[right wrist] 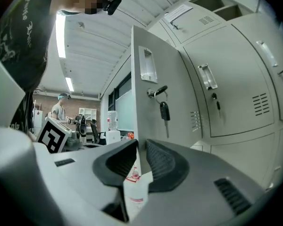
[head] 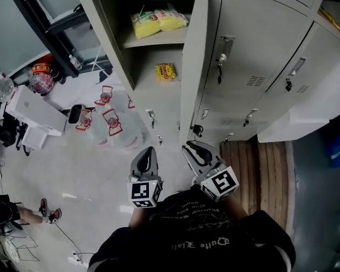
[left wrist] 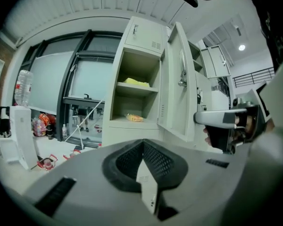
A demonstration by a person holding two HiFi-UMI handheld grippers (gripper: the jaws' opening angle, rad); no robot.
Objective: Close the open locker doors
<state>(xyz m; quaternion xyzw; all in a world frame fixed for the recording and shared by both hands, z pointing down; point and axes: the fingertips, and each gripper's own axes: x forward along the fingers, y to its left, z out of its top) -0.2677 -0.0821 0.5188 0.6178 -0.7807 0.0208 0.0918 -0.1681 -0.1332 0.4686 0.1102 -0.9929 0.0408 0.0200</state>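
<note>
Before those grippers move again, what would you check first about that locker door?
1. Locker door shut: not ok, it stands wide open.
2. Doorway free: ok, the yellow packs lie inside, on the shelves.
3. Key out of the way: ok, it hangs from the door's lock, above the jaws.
4. Right gripper free: ok, jaws slightly apart, nothing between them.
5. Left gripper free: ok, jaws together, empty.
6. Right gripper touching the door: cannot tell.
</note>
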